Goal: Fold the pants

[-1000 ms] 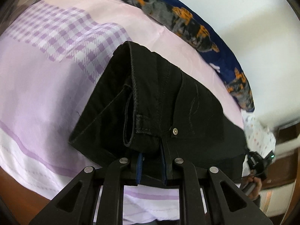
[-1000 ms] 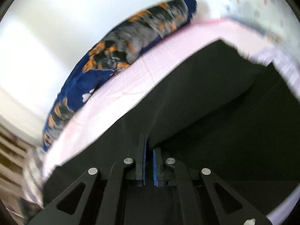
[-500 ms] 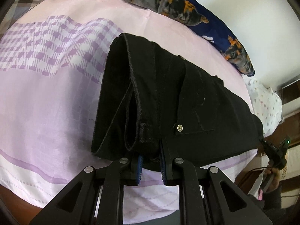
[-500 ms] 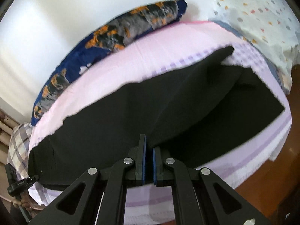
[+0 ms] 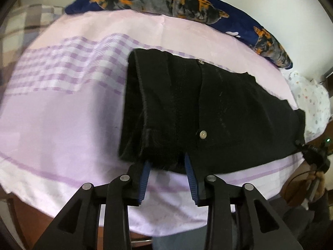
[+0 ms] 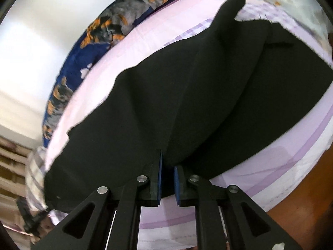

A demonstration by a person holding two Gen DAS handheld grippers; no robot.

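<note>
Both grippers tilt steeply down over the near edge of the bed covered by a pink and lilac sheet with a checked purple band [image 5: 62,112]. The left gripper [image 5: 167,170] reaches the waistband end of the black denim pants with silver rivets [image 5: 208,112], which lie folded lengthwise across the middle of the bed, the legs running toward its right end. The right gripper [image 6: 167,168] comes in over the leg end of the pants [image 6: 187,95], where a fold of cloth rises as a ridge straight ahead of the fingers.

Along the far edge of the bed lies a dark blue pillow with orange and grey print [image 5: 187,6]. A white spotted cloth [image 5: 308,100] sits at the right end.

The left jaws are opening, their blue pads apart, with the waistband's edge at the tips and not squeezed. The right jaws are opening too, only a narrow gap between them; whether black cloth is pinched there, I cannot tell.
</note>
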